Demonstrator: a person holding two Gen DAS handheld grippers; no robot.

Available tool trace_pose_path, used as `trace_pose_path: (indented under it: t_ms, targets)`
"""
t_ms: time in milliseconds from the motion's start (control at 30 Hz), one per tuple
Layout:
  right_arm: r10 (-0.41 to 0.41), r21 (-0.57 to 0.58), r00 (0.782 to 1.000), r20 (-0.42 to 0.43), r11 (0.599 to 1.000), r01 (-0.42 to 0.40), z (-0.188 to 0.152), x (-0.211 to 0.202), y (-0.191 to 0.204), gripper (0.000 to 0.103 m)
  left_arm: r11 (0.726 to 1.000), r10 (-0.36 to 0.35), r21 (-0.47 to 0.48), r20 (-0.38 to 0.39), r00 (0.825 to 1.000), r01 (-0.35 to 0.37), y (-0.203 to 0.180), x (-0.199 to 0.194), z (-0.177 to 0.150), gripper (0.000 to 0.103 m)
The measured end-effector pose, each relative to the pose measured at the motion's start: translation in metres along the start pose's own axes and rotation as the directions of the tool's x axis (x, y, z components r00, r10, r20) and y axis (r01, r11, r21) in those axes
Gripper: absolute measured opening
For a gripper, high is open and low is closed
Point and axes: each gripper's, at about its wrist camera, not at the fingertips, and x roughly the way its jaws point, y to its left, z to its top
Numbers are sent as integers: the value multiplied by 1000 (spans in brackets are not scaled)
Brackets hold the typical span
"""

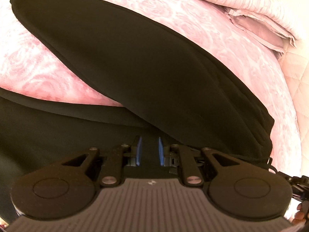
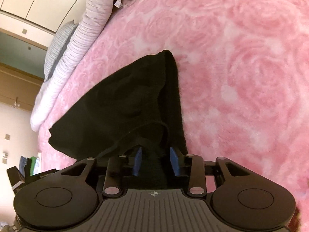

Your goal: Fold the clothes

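A black garment (image 1: 135, 61) lies across the pink rose-patterned bedspread (image 1: 202, 19); it looks like trousers, with one leg running to the far left. My left gripper (image 1: 150, 149) sits low over the garment's near part, its blue pads a small gap apart with black cloth between them. In the right wrist view the same black garment (image 2: 125, 104) is bunched and lifted toward the camera. My right gripper (image 2: 156, 159) has its blue pads closed on a fold of that black cloth over the bedspread (image 2: 241, 77).
A folded pale pink quilt and pillows (image 1: 256, 19) lie at the far right of the bed. In the right wrist view striped pillows (image 2: 77, 44) line the bed's left edge, with a wall and wardrobe beyond. Folded clothes (image 2: 30, 164) sit at the lower left.
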Motion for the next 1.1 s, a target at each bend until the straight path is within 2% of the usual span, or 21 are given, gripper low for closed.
trace_pose_path:
  t_ms: [100, 133, 167, 267, 333, 400, 500, 533, 567, 633, 700, 733, 833, 967, 1033, 1100]
  targets:
    - [-5, -59, 1000, -17, 998, 4, 4, 21, 7, 37, 1000, 5, -6, 8, 1000, -5, 1, -3, -1, 13]
    - [-26, -89, 1000, -17, 996, 24, 4, 26, 11, 29, 1000, 6, -8, 10, 1000, -6, 1, -4, -1, 13]
    - [-46, -138, 999, 1, 989, 46, 4, 26, 17, 6, 1000, 8, -10, 13, 1000, -8, 2, -5, -1, 13]
    - [-92, -256, 990, 109, 959, 118, 1, 11, 30, 4, 1000, 13, -17, 21, 1000, -13, 3, -8, -1, 13]
    - [-136, -219, 977, 164, 961, 170, -1, 1, 22, 4, 1000, 17, -19, 24, 1000, -17, 3, -9, -2, 13]
    - [-269, -171, 938, 216, 936, 308, -5, 3, 8, 1, 1000, 24, -16, 20, 999, -24, 1, -6, -2, 13]
    - [-187, -74, 962, 200, 976, 205, 6, 3, -13, 2, 999, 32, -9, 17, 999, -32, -2, -3, -3, 13]
    - [-154, -103, 968, 197, 979, 177, 8, 2, -7, 2, 1000, 30, -4, 19, 999, -30, -3, -2, -3, 13]
    - [-137, -128, 975, 176, 979, 161, 9, 2, -2, 5, 1000, 31, -2, 17, 999, -31, -4, -2, -4, 13]
    - [-113, -130, 986, 120, 983, 128, 12, 2, 1, 17, 999, 37, -5, 7, 999, -37, -7, 0, -4, 13]
    - [-86, -73, 994, 61, 993, 90, 13, 1, -7, 46, 1000, 29, -10, 2, 1000, -29, -10, 0, -4, 13]
    - [-68, -61, 997, 20, 996, 69, 14, -2, -10, 48, 1000, 25, -8, 2, 1000, -25, -12, 0, -3, 13]
    - [-14, -193, 998, -66, 981, 1, 11, -16, 7, 51, 1000, 24, 5, 2, 1000, -24, -16, -1, -2, 13]
    - [-102, -317, 995, -10, 944, 93, 11, -26, 27, 51, 1000, 30, -7, 4, 1000, -30, -19, -2, 2, 13]
    - [-155, -312, 986, 61, 935, 166, 15, -32, 25, 51, 1000, 30, -10, 10, 1000, -30, -21, -1, 5, 13]
    - [-135, -258, 986, 101, 953, 157, 24, -33, 14, 51, 999, 31, -10, 15, 999, -31, -23, 1, 9, 13]
